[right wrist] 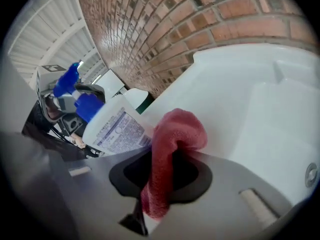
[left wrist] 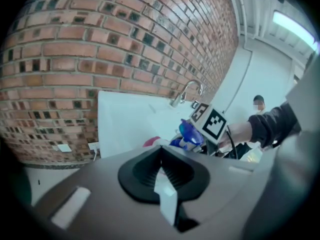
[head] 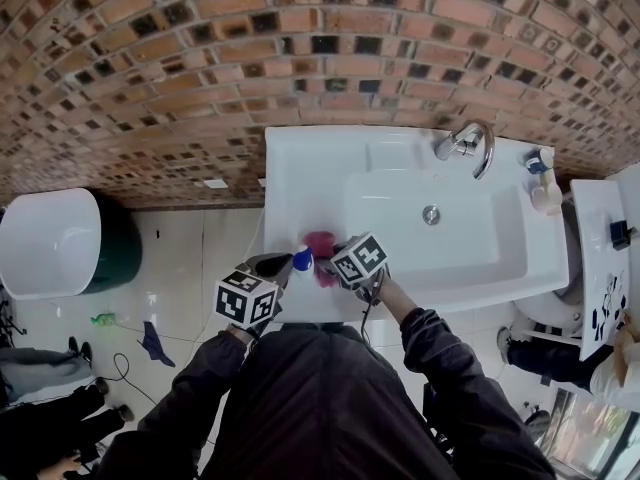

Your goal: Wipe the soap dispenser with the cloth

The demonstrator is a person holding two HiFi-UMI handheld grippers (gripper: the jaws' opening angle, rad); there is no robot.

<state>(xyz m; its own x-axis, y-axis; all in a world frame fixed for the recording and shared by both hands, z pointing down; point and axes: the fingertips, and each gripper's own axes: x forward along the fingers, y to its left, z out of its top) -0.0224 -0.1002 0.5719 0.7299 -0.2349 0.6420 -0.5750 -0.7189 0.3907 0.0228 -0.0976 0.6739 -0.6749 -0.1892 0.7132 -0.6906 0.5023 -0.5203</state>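
The soap dispenser (head: 302, 259), a white labelled bottle (right wrist: 117, 126) with a blue pump (left wrist: 191, 132), is held tilted over the front left corner of the sink. My left gripper (head: 285, 265) is closed near its pump neck, though its own view hides the contact. My right gripper (head: 335, 268) is shut on the red cloth (right wrist: 172, 139), which folds over the jaws and presses against the bottle's side. In the head view the cloth (head: 320, 243) shows just beyond the pump, between the two marker cubes.
The white sink (head: 300, 168) stands against a brick wall (head: 200, 68), with a chrome faucet (head: 465, 143) at the back and small bottles (head: 543, 183) at its right corner. A white-lidded bin (head: 50, 243) stands to the left. A white shelf (head: 600, 268) lies to the right.
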